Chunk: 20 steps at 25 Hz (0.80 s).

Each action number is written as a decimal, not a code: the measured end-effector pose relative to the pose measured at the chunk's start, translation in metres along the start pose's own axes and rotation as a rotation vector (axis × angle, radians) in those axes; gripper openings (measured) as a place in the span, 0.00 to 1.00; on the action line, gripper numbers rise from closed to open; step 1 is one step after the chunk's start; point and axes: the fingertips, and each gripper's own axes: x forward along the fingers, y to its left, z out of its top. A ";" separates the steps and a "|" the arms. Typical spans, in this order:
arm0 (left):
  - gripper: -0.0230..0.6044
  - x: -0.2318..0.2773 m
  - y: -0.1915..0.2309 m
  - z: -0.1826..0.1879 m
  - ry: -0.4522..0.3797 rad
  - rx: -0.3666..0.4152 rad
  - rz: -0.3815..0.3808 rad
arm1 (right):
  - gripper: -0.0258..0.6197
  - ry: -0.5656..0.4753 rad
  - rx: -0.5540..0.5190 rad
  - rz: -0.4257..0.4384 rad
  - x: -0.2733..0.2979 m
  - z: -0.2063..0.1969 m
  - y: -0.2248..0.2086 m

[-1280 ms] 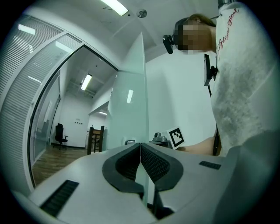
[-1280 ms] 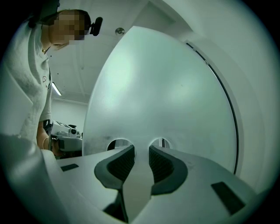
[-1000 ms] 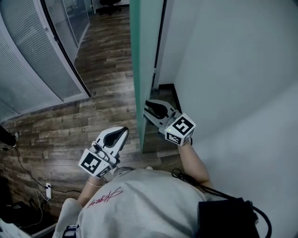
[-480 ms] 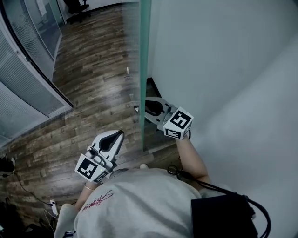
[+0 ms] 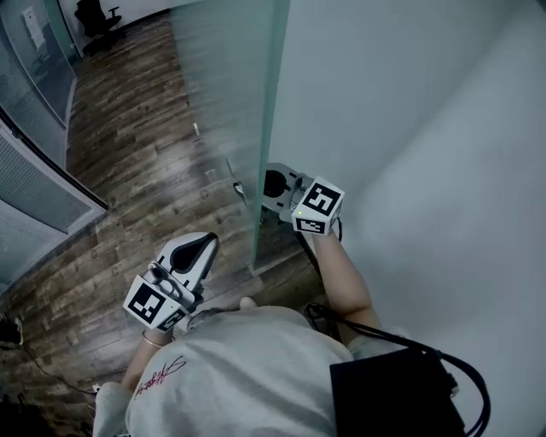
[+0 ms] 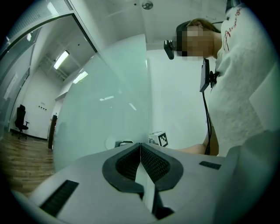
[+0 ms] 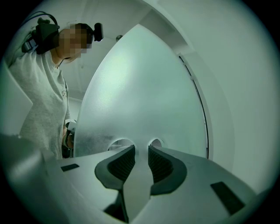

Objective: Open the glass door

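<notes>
An office: beyond the frosted glass door (image 5: 235, 94) stand blind-lined glass partitions (image 5: 30, 188) and an office chair (image 5: 92, 15) on a wood-plank floor (image 5: 128, 158).

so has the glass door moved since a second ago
yes, the glass door has swung left, its pane now angled further off the white wall

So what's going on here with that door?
A person with a gripper in each hand is opening a frosted glass door. The right gripper points at the door near its edge, jaws apart with nothing between them, though they have just been closing a little. The left gripper hangs free on the other side, shut and empty. The door looks partly open.
</notes>
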 end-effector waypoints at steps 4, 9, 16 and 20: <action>0.06 0.016 -0.002 -0.004 0.004 0.014 -0.031 | 0.20 -0.004 -0.003 0.021 -0.016 -0.001 -0.008; 0.06 0.029 -0.001 -0.006 0.014 -0.007 -0.051 | 0.20 0.010 -0.002 0.032 -0.032 0.000 -0.020; 0.06 0.090 -0.010 -0.020 0.048 -0.016 -0.072 | 0.20 -0.018 0.050 0.083 -0.086 -0.003 -0.074; 0.06 0.077 -0.012 -0.016 0.051 -0.015 -0.079 | 0.23 -0.009 0.056 0.077 -0.089 0.002 -0.076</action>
